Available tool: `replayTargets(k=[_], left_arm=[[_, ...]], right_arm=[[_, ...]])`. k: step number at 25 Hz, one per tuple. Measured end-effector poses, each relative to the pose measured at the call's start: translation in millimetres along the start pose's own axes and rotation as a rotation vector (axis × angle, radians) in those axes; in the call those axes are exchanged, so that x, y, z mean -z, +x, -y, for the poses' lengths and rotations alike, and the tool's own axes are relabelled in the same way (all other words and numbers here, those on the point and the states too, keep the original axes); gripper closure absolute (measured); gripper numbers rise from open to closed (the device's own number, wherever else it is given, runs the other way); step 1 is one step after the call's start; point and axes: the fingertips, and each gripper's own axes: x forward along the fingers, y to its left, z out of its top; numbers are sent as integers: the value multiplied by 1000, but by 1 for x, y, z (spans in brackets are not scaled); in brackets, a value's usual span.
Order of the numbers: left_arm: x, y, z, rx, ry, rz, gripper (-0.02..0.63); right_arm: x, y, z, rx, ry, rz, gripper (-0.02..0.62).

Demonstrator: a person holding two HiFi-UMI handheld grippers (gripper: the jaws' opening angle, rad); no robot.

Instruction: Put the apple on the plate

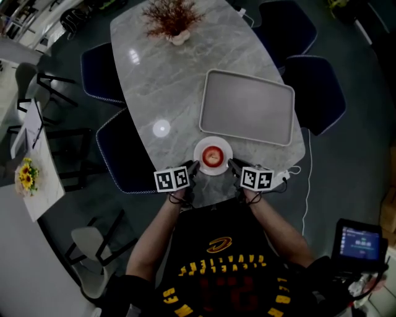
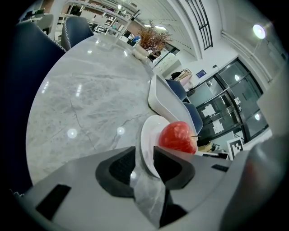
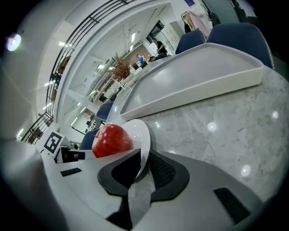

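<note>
Left gripper (image 1: 194, 166) and right gripper (image 1: 232, 163) fingers (image 2: 171, 164) pinch opposite plate (image 1: 213, 140) rims, apple (image 1: 211, 156) aboard, near table (image 1: 167, 93) edge.

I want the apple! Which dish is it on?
The small round plate, gripped by the left claw and right claw. The apple sits on it; the big rectangular tray behind it is bare.

A grey tray (image 1: 247, 106) lies on the marble table (image 1: 167, 80), a dried-plant vase (image 1: 173, 21) at its far end, dark chairs (image 1: 318, 93) around.

Apple (image 1: 211, 156) on plate (image 1: 226, 163); tray (image 1: 247, 106) behind (plant (image 1: 171, 18) farther back).
</note>
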Motion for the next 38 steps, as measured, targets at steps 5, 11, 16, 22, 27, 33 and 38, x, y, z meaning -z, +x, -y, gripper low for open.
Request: replayTargets(k=[5, 11, 16, 22, 27, 33, 38], left_arm=[[-3, 0, -3, 37, -25, 6, 485], [-6, 7, -9, 46, -85, 9, 554], [-8, 11, -11, 56, -102, 4, 557], [-6, 6, -10, 82, -124, 3, 558], [-10, -7, -2, 131, -125, 20, 563], [-20, -33, 18, 206, -128, 50, 569], [-35, -44, 47, 311, -195, 84, 580]], right_arm=[[-1, 6, -4, -12, 13, -12, 531], [0, 13, -5, -21, 53, -20, 538], [-2, 16, 0, -48, 150, 8, 551], [-2, 12, -4, -76, 198, 35, 555], [-3, 3, -12, -114, 246, 67, 555], [-7, -20, -32, -162, 304, 134, 558], [-23, -43, -38, -185, 346, 201, 558]])
